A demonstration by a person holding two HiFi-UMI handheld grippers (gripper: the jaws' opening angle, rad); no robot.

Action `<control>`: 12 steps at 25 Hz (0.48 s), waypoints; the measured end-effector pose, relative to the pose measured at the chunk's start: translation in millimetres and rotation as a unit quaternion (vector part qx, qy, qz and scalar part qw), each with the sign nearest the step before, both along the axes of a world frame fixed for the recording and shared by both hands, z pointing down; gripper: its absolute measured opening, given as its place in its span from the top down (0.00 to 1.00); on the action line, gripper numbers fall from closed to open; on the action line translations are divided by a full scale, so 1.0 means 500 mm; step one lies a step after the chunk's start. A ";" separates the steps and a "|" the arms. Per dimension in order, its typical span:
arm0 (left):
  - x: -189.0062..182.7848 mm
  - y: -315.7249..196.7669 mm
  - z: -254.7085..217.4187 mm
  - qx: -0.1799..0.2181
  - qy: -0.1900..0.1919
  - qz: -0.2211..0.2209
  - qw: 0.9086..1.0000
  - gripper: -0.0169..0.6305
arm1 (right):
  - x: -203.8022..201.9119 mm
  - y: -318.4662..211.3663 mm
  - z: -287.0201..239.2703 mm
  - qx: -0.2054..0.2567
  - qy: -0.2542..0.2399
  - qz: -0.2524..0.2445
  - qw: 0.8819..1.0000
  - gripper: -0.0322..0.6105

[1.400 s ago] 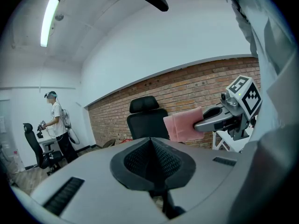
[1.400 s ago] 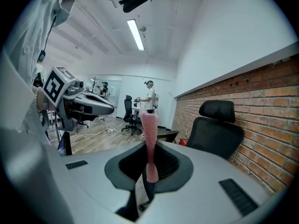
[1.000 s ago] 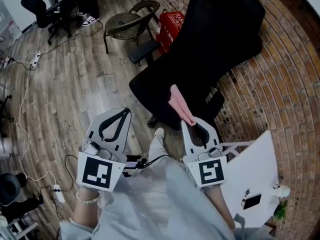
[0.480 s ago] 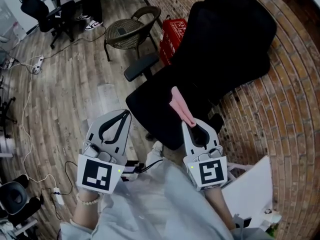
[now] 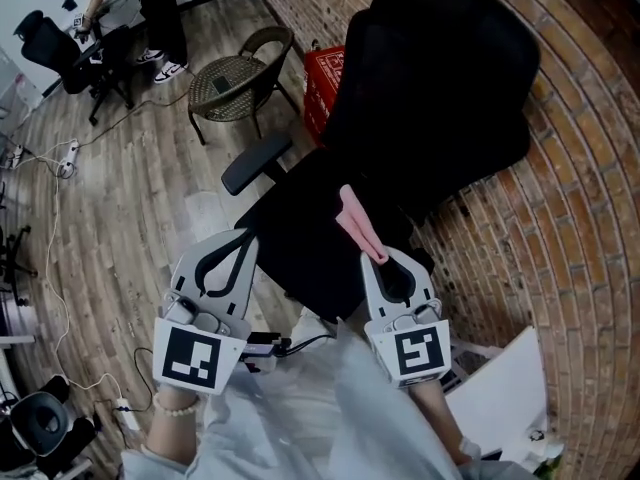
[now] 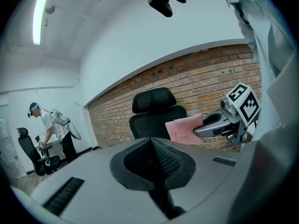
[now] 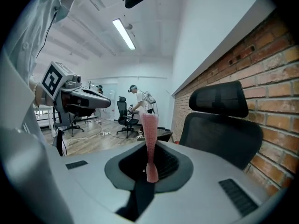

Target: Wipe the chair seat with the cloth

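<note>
A pink folded cloth (image 5: pixel 356 220) is clamped in the right gripper (image 5: pixel 383 259), above the black chair seat (image 5: pixel 300 253) near its front edge. The left gripper (image 5: pixel 243 236) is closed on nothing beside that edge, with open wooden floor (image 5: pixel 120 198) leftward.

The person has stepped closer to the chair (image 5: pixel 430 88), which now fills more of the head view. The left gripper (image 5: pixel 244 238), earlier over bare floor, now reaches the seat's (image 5: pixel 310 238) front left corner. The right gripper (image 5: pixel 380 259) carries the cloth (image 5: pixel 358 223) further in over the seat. The white table (image 5: pixel 500 388) has slid toward the view's lower right corner.
</note>
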State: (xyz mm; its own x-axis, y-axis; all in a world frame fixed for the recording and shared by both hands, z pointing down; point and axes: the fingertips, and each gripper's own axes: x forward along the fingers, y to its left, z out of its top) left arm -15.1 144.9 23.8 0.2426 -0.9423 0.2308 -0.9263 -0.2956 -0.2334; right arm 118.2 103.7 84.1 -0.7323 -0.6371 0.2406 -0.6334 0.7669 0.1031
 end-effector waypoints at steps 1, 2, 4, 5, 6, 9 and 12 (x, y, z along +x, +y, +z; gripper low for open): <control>0.007 -0.009 0.003 -0.001 0.001 0.001 1.000 0.95 | 0.008 -0.006 0.005 -0.002 0.000 0.002 1.000 0.86; 0.014 -0.017 0.006 -0.003 0.000 0.002 1.000 0.95 | 0.016 -0.011 0.010 -0.004 0.000 0.003 1.000 0.86; 0.028 -0.028 0.013 -0.007 -0.001 0.005 1.000 0.95 | 0.029 -0.018 0.022 -0.010 0.003 0.005 1.000 0.86; 0.034 -0.032 0.018 -0.011 0.000 0.006 1.000 0.95 | 0.034 -0.020 0.028 -0.013 0.004 0.006 1.000 0.86; 0.037 -0.035 0.023 -0.015 0.002 0.007 1.000 0.95 | 0.037 -0.022 0.034 -0.018 0.006 0.007 1.000 0.86; 0.036 -0.048 0.039 -0.025 0.008 0.007 1.000 0.95 | 0.039 -0.031 0.051 -0.025 0.013 0.011 1.000 0.86; 0.034 -0.065 0.051 -0.029 0.013 0.011 0.999 0.95 | 0.038 -0.042 0.066 -0.029 0.017 0.019 0.999 0.86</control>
State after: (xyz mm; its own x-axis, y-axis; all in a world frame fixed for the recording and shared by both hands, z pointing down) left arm 2.0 112.4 49.1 0.2704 -0.9219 0.2776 -0.9247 -0.3289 -0.1916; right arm 137.5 82.6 117.1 -0.6980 -0.6488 0.3029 -0.6595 0.7473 0.0810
